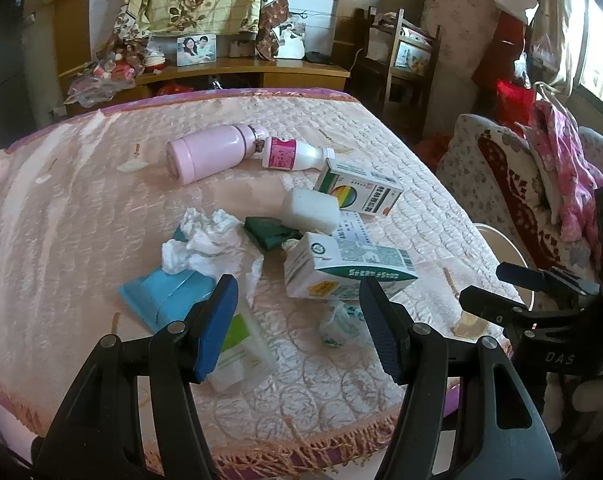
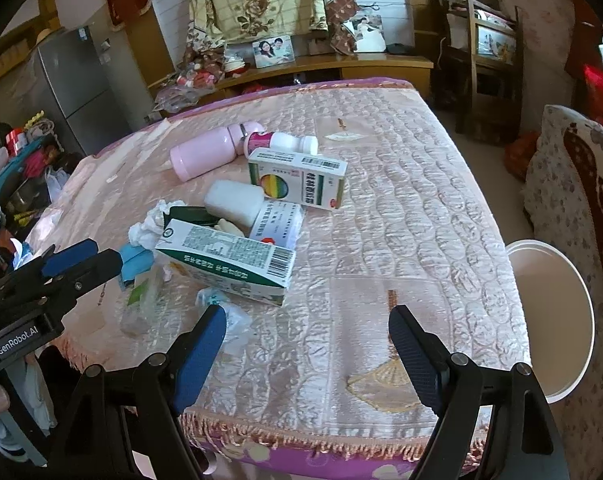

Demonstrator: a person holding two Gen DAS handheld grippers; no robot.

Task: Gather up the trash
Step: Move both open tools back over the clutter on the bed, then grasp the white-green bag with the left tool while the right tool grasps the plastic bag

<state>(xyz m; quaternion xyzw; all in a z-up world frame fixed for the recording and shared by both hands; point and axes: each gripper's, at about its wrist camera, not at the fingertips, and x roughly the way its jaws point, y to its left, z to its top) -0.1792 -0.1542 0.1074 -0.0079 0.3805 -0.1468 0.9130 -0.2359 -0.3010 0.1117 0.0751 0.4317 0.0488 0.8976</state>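
Trash lies on a pink quilted table (image 1: 81,220): a green-and-white carton (image 1: 341,268) (image 2: 225,264), crumpled white tissue (image 1: 209,244), a blue packet (image 1: 161,296), a clear wrapper with a green label (image 1: 241,352), a small crumpled wrapper (image 1: 337,324) (image 2: 221,304), a rainbow medicine box (image 1: 357,188) (image 2: 297,180), a white bottle (image 1: 313,208) and a dark green packet (image 1: 267,232). My left gripper (image 1: 297,320) is open and empty above the near wrappers. My right gripper (image 2: 307,344) is open and empty over bare cloth (image 2: 381,240), right of the carton.
A pink flask (image 1: 209,152) and a pink-labelled white bottle (image 1: 293,154) lie further back. A white bin (image 2: 549,320) stands beside the table's right edge. A patterned sofa (image 2: 573,184) is at the right. A wooden cabinet (image 1: 241,72) stands behind.
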